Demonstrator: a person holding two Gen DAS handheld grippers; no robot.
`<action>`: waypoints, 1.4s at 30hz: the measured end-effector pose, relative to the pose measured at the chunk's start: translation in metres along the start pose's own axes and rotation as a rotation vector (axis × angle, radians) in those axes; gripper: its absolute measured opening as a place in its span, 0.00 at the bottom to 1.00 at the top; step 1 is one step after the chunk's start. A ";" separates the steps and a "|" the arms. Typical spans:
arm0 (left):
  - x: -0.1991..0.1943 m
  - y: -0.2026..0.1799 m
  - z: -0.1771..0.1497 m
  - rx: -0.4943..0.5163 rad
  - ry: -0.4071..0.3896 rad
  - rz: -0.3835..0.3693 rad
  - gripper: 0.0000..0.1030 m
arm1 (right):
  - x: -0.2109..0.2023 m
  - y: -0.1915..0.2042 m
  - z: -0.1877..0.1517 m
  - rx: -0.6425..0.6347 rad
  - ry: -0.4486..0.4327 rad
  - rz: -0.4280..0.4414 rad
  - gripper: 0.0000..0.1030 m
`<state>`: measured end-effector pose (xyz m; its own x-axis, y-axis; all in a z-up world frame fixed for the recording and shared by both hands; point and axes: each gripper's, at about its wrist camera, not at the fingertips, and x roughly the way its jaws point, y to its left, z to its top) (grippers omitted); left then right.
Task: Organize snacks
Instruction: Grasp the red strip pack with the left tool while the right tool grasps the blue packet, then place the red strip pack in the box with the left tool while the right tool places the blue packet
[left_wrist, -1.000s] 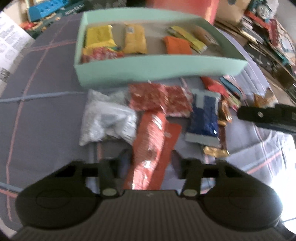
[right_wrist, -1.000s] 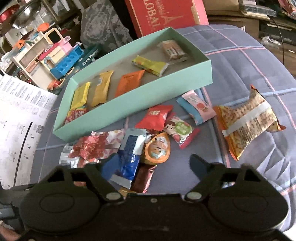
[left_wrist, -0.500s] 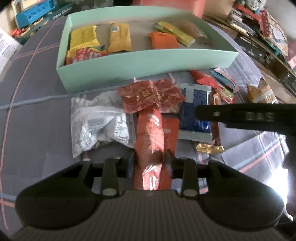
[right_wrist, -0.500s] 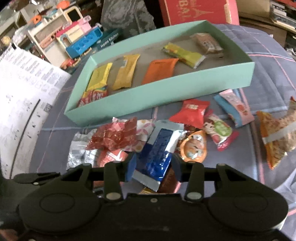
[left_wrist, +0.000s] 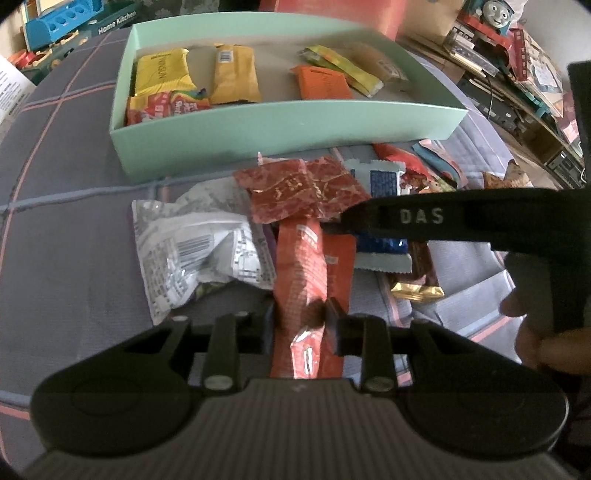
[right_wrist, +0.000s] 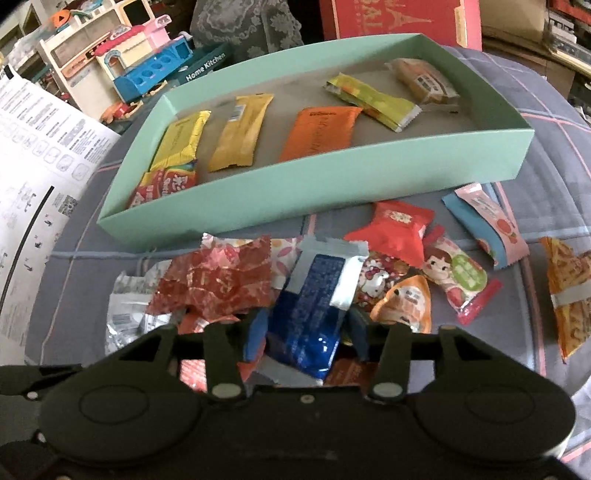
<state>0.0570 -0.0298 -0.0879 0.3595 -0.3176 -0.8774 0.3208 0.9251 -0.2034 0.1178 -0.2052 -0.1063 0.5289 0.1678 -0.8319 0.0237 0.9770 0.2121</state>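
Snacks (right_wrist: 391, 236) lie loose near the tray (right_wrist: 332, 192); I've pinched the orange packet (left_wrist: 301, 273) left (left_wrist: 299, 325), blue packet (right_wrist: 310, 314) right (right_wrist: 306, 332), ready for lifting in.

Both wrist cameras look steeply down and forward along their fingers from close above the near edge of the plaid bedspread (left_wrist: 66, 236), toward the mint box (left_wrist: 288, 122) along its far side. Both views share that box and the snack pile (right_wrist: 317, 280) before it; the left camera sits left of the right.
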 end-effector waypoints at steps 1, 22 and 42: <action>0.000 0.000 0.000 0.001 0.000 0.001 0.28 | 0.001 0.002 0.000 -0.010 -0.004 -0.006 0.49; -0.015 -0.023 -0.008 0.089 -0.001 -0.085 0.14 | -0.042 -0.042 -0.024 0.044 -0.029 0.026 0.38; 0.009 -0.058 -0.007 0.185 0.069 0.029 0.33 | -0.060 -0.077 -0.059 0.138 -0.013 -0.002 0.50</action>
<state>0.0357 -0.0849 -0.0867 0.3122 -0.2704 -0.9107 0.4688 0.8777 -0.0999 0.0341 -0.2830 -0.1035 0.5394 0.1636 -0.8260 0.1410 0.9496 0.2801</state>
